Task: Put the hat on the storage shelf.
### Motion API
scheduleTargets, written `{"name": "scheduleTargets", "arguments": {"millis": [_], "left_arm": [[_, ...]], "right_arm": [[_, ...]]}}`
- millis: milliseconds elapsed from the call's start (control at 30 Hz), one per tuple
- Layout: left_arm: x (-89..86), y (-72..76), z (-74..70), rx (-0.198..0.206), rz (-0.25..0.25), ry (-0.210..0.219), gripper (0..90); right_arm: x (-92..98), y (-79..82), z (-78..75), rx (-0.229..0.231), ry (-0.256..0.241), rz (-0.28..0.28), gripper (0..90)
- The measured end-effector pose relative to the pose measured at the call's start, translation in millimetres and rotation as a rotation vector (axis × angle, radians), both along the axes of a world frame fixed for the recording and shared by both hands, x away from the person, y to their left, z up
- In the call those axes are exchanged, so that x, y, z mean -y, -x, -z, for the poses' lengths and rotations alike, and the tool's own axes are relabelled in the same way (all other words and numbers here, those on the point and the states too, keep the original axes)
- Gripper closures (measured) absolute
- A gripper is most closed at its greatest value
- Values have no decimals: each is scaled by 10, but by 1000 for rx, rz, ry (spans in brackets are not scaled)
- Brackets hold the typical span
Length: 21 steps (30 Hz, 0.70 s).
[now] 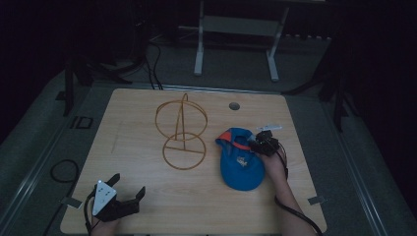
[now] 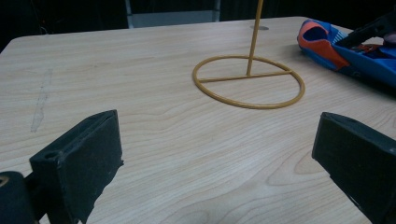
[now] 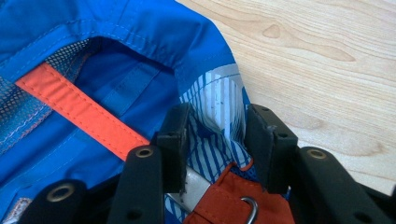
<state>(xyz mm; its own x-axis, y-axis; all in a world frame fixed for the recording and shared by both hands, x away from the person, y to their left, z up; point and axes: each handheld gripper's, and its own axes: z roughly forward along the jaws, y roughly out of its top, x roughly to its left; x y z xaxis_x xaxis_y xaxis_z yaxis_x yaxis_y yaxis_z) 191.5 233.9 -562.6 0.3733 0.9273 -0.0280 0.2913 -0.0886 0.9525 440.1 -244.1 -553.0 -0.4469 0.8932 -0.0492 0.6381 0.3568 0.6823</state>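
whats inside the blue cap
The blue fabric cap lies opening-up on the wooden table. Inside show an orange strap, mesh lining and striped cloth pinched by the right gripper. Anything beneath the folds is covered.

No text, label, brand or number can be read anywhere; the small white emblem on the blue and orange fabric cap (image 1: 240,158) is too blurred to make out.

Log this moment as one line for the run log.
right gripper: shut on blue cap | left gripper: open, idle at table's near edge | wire stand: upright, bare
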Motion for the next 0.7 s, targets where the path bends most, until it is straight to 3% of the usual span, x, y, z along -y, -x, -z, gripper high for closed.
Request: {"name": "scheduleTargets", "arguments": {"millis": [67,100,267,500,700], "left_arm": [[-2,-1,2,-1,3,1,20],[-2,-1,5,-1,2,0,20],[0,-5,6,-3,-4,-8,20],[-10,-4,-4,-8,-11,3,20],[-10,-12,-2,-14,-17,5,20]], "right_arm": [[0,0,0,-4,-6,-14,658],[7,3,5,-7,-22,-26,720],[-37,39,14,9,-11,-56,847],[-28,58,-46,30,-19,-32,870],[22,129,-296,81,-50,-55,871]]}}
